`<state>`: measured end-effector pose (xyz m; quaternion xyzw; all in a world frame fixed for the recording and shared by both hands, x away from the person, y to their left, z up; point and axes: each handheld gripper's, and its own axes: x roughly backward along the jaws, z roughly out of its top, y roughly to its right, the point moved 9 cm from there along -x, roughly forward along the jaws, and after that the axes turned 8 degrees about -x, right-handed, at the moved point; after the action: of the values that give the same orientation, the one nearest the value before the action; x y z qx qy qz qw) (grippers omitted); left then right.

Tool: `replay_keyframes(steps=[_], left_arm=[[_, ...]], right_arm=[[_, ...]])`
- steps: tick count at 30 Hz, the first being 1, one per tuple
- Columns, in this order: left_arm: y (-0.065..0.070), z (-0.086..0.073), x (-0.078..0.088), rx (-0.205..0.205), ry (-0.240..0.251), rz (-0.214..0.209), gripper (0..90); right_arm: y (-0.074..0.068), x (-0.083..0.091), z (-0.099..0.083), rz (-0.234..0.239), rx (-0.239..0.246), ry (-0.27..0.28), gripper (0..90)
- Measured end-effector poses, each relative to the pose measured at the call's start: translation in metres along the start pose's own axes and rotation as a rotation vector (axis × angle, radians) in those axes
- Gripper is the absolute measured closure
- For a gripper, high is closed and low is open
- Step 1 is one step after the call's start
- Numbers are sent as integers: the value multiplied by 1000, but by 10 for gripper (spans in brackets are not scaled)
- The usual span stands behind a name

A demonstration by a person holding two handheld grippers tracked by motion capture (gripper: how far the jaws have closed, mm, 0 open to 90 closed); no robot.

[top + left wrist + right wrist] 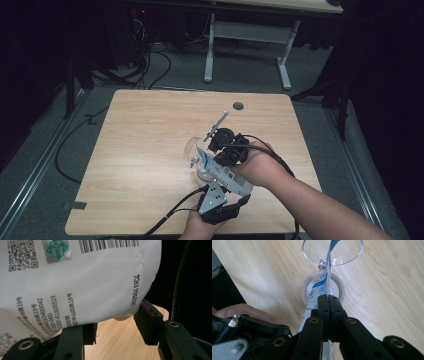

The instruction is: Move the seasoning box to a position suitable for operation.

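A white pouch [227, 175] with blue print and a barcode hangs tilted over a clear jar [199, 167] on the wooden table [150, 150]. My right gripper [221, 150] is shut on the pouch's thin upper edge [326, 277], seen edge-on above the jar's round mouth [339, 286]. The jar's clear hinged lid [348, 257] stands open beyond it. My left gripper [231, 196] comes in from the near edge, its jaws wide and its pads [147, 317] pressing either side of the pouch's full bottom [87, 290]. The pouch hides most of the jar in the high view.
A small round cable hole [238, 105] sits near the table's far edge. Behind the table stands a white-legged desk [250, 35], with cables [150, 70] on the floor to the left. Wooden table surface stretches out to the left of the jar.
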<state>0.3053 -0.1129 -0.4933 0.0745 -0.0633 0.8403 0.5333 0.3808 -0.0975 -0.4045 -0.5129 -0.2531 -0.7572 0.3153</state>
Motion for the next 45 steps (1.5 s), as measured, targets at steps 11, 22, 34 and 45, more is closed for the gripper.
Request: replay_keyframes(steps=[11, 22, 34, 45], left_arm=[[0, 1, 0, 1, 2, 3, 552], [-2, 2, 1, 4, 9, 6, 551], [-2, 3, 2, 2, 11, 6, 551], [-1, 3, 2, -1, 11, 4, 552]], right_arm=[[-1, -1, 1, 0, 4, -1, 897], [-2, -1, 3, 0, 7, 4, 897], [-3, -1, 4, 1, 11, 5, 897], [-2, -1, 3, 2, 7, 7, 897]])
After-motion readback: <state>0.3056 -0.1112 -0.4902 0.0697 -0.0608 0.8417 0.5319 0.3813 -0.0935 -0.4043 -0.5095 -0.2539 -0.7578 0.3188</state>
